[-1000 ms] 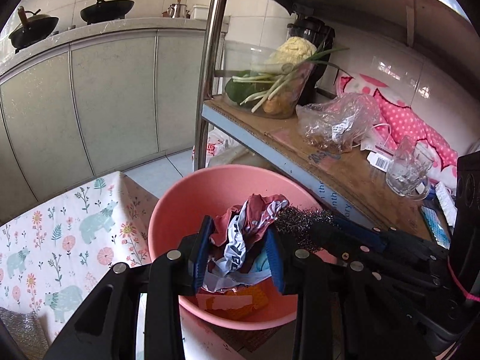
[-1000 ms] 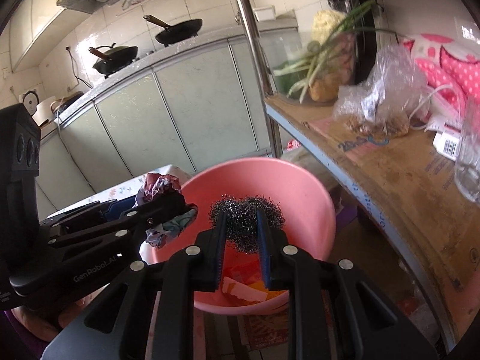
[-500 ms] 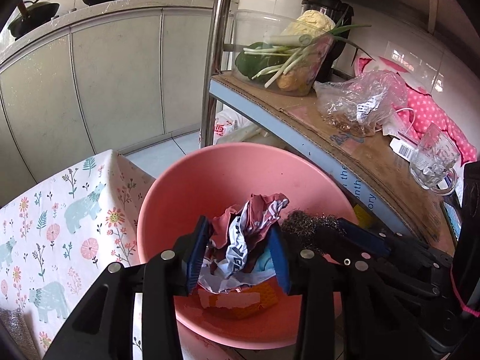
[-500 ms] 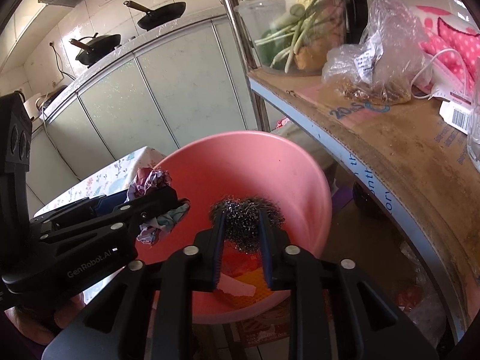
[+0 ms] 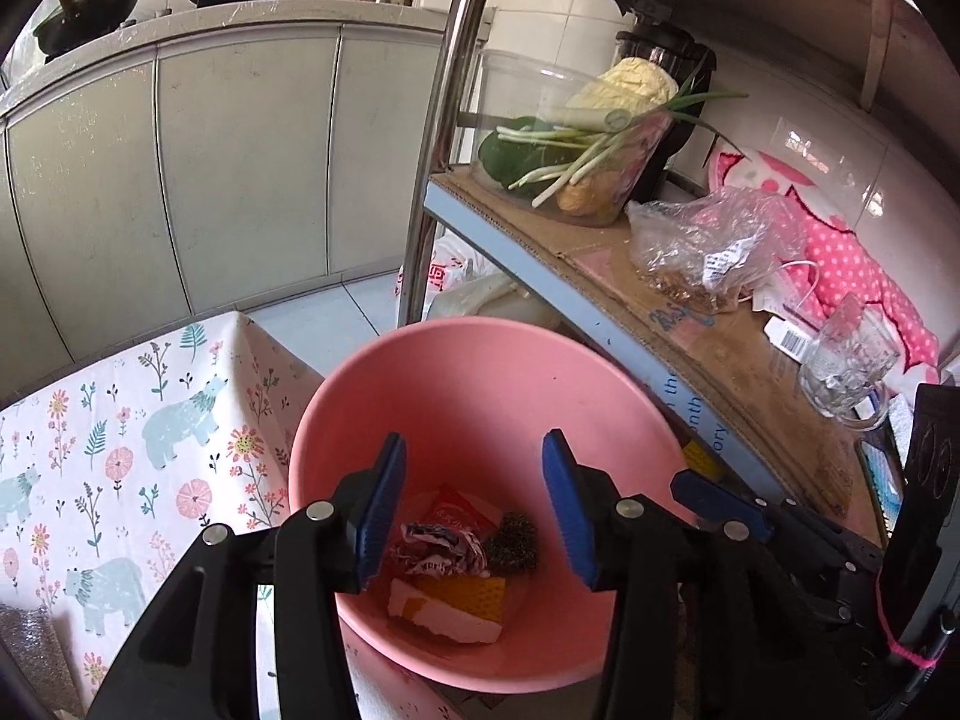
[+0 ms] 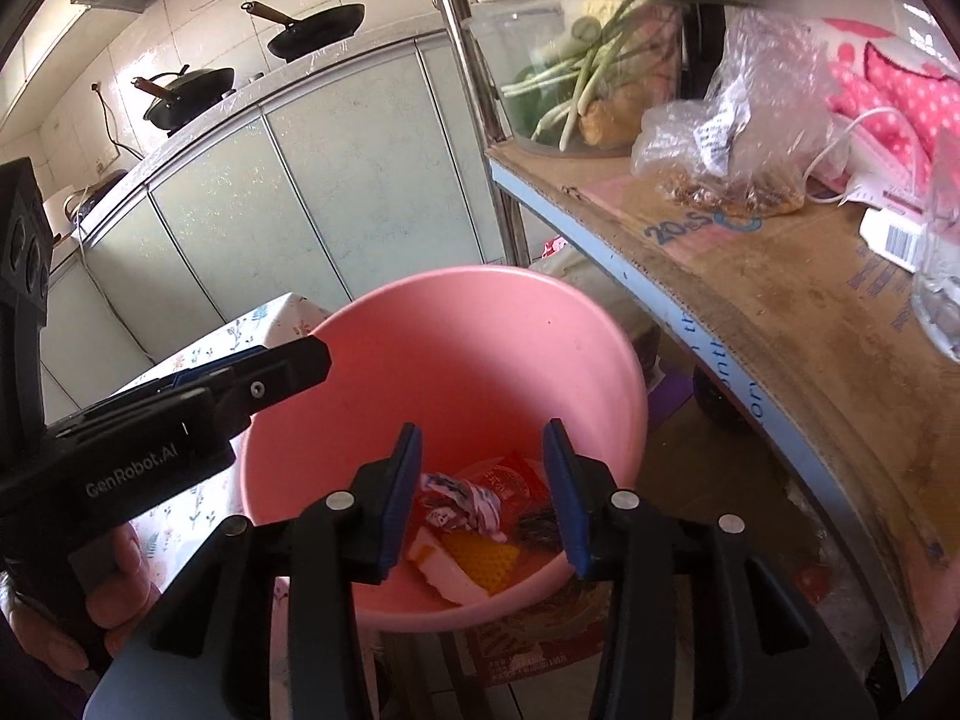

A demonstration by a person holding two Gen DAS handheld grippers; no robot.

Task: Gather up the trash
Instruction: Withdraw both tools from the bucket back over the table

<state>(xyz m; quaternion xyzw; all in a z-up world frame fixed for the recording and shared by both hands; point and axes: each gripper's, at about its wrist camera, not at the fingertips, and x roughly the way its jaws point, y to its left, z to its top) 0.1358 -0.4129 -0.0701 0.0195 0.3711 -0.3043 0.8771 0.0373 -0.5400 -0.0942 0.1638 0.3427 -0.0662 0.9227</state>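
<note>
Both loads released into the pink basin.

My left gripper [image 5: 474,504] and right gripper [image 6: 483,495] hang over the pink basin [image 5: 480,360], jaws opening with nothing between them. A second ago they clamped the crumpled wrapper [image 5: 441,549] and the steel-wool scourer [image 5: 511,551]; both now lie on the basin floor beside a sponge [image 5: 450,603]. I judge this deposit complete. Beyond stand the floral tablecloth [image 5: 120,438] and shelf [image 5: 690,324].

"GenRobot.AI" on my left gripper [image 6: 156,420], "20.S" on the cardboard [image 6: 750,276] right of my tongs.
</note>
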